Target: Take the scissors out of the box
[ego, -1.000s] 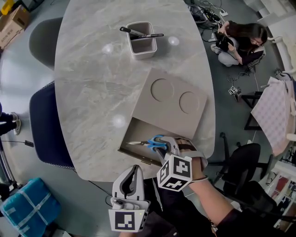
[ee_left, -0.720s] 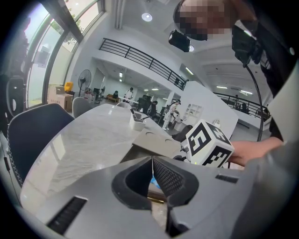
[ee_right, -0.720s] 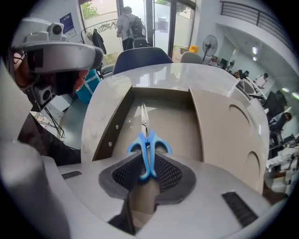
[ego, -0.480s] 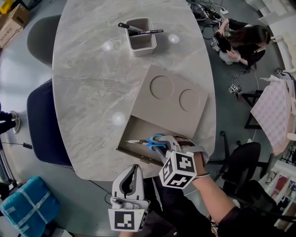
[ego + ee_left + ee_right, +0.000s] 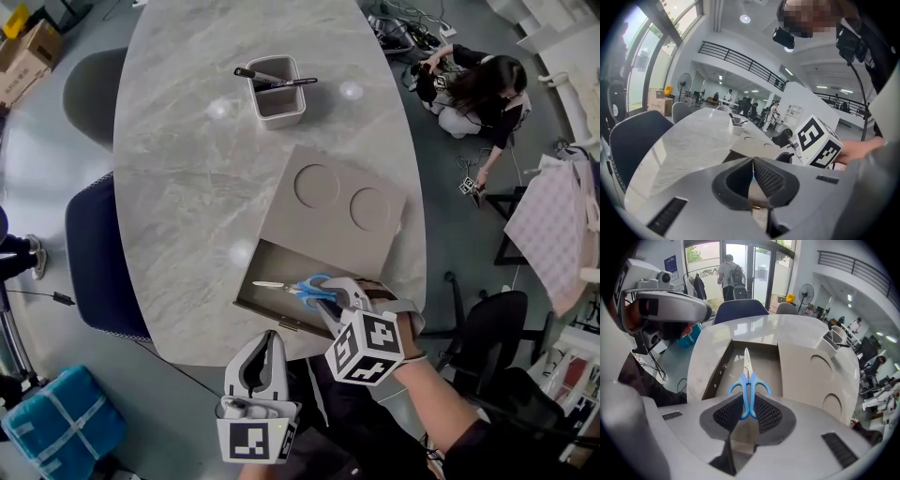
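Left claw (image 5: 266, 339) is pinched closed with nothing in it, hanging just off the near edge of the table (image 5: 187, 150). To its right, the right claw (image 5: 330, 296) is clamped on the blue handles of the scissors (image 5: 292, 288). The blades stick out over the open end of the box (image 5: 333, 234). Can't tell if they touch its floor.

Head view: scissors (image 5: 289, 288) handles seem approx. half hidden by right tool (image 5: 330, 296).

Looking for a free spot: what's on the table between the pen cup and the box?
Nothing: the head view shows only bare tabletop between the pen cup and the box.
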Demonstrator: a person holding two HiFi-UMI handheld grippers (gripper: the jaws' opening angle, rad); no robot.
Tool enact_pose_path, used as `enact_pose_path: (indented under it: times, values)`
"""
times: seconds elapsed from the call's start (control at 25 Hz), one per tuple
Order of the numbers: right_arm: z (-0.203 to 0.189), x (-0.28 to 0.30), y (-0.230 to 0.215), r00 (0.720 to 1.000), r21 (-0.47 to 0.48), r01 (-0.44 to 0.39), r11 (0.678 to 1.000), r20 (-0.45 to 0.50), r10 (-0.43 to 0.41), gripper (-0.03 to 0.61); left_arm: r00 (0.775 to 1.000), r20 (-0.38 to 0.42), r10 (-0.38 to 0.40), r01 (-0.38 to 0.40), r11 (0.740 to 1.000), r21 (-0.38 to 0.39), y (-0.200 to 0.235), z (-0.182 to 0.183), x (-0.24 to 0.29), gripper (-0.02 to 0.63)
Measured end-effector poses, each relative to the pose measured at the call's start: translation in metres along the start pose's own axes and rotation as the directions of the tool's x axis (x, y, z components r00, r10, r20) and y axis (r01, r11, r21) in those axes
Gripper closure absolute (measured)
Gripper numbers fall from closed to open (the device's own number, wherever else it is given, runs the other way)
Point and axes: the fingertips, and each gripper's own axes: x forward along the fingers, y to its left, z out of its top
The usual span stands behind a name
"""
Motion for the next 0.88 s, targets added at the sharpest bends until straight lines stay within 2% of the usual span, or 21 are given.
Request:
enact_pose_path:
  times: [0.24, 0.48, 0.68, 0.88]
  values:
    - [0.018, -0.034, -0.013, 0.994, 0.028, 0.062, 0.998, 0.089, -0.064, 0.505, 0.999, 0.032, 0.004, -0.005, 0.999, 0.039, -0.007, 0.021, -0.005, 0.597]
    - [0.042, -0.090, -0.027, 0.965, 0.099, 0.131, 0.986, 0.216, -0.150, 0.505, 0.994, 0.106, 0.027, -0.033, 0.998, 0.054, -0.015, 0.062, -0.017, 0.597]
    - [0.057, -0.142, -0.034, 0.928, 0.143, 0.181, 0.973, 0.303, -0.217, 0.505, 0.988, 0.155, 0.021, -0.033, 0.997, 0.074, -0.031, 0.096, -0.034, 0.597]
    - [0.067, -0.191, -0.037, 0.869, 0.236, 0.213, 0.948, 0.397, -0.294, 0.505, 0.975, 0.223, 0.001, -0.025, 0.994, 0.107, -0.051, 0.132, -0.051, 0.597]
